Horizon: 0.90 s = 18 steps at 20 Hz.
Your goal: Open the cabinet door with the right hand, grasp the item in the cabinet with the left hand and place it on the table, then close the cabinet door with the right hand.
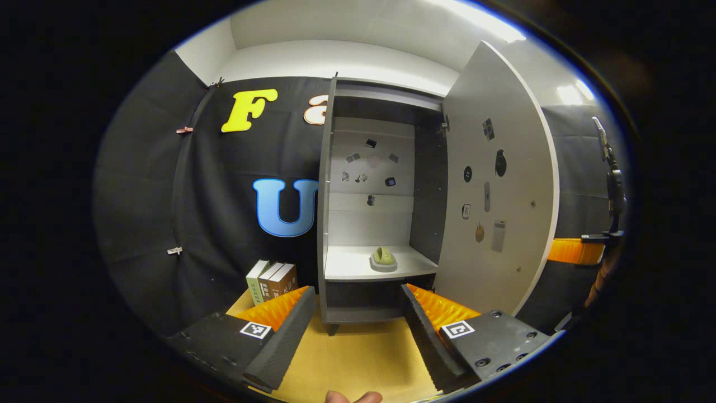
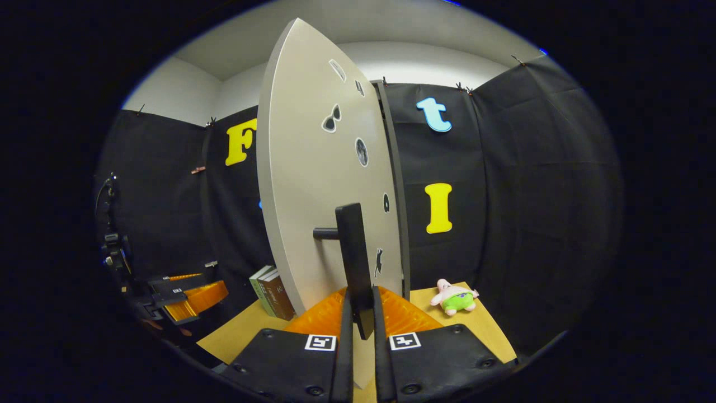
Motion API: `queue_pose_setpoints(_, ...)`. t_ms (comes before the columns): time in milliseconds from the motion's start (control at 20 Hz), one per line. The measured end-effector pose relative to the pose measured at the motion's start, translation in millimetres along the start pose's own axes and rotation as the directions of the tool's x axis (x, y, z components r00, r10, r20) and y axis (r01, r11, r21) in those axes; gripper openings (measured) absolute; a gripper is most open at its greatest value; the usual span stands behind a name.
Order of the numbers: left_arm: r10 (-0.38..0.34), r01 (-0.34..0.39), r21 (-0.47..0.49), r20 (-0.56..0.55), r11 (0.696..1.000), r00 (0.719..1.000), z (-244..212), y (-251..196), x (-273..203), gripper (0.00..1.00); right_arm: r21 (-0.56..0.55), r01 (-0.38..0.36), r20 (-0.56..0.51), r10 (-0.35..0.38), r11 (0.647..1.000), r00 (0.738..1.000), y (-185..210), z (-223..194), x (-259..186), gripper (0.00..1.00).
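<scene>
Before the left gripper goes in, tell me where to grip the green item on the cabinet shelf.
Grip the green item across its raised hump, coming straight in through the open front. It lies low on the shelf, so keep the jaws level, probably just above the board.

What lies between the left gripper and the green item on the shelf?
Nothing blocks it: in the left gripper view, bare yellow table and the cabinet's lower edge lie between the open left gripper and the green item.

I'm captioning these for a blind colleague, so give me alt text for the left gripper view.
Open tongs face an open grey cabinet where a small green object sits on the shelf. Its pale door stands swung to the right, and upright books stand on the yellow table.
</scene>
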<state>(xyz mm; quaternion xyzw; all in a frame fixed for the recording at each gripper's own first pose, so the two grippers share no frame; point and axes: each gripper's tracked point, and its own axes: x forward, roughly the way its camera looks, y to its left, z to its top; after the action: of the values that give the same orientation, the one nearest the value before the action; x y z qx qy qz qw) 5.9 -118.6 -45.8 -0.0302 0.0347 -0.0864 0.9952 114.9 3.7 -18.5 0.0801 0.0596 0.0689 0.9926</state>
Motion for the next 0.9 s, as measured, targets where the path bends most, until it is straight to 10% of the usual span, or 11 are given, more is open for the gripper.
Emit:
queue_pose_setpoints(500, -0.022, 0.022, 0.014, 0.006, 1.000, 1.000, 6, -42, 12, 0.92, 0.034, 0.119, 0.053, -0.120, 0.992, 0.991, -38, 13, -3, 0.15)
queue_pose_setpoints(900, -0.068, 0.068, 0.022, -0.029, 0.997, 0.997, 9, -72, 42, 0.92, 0.037, 0.019, 0.081, -0.022, 0.999, 0.997, -25, 18, -4, 0.15)
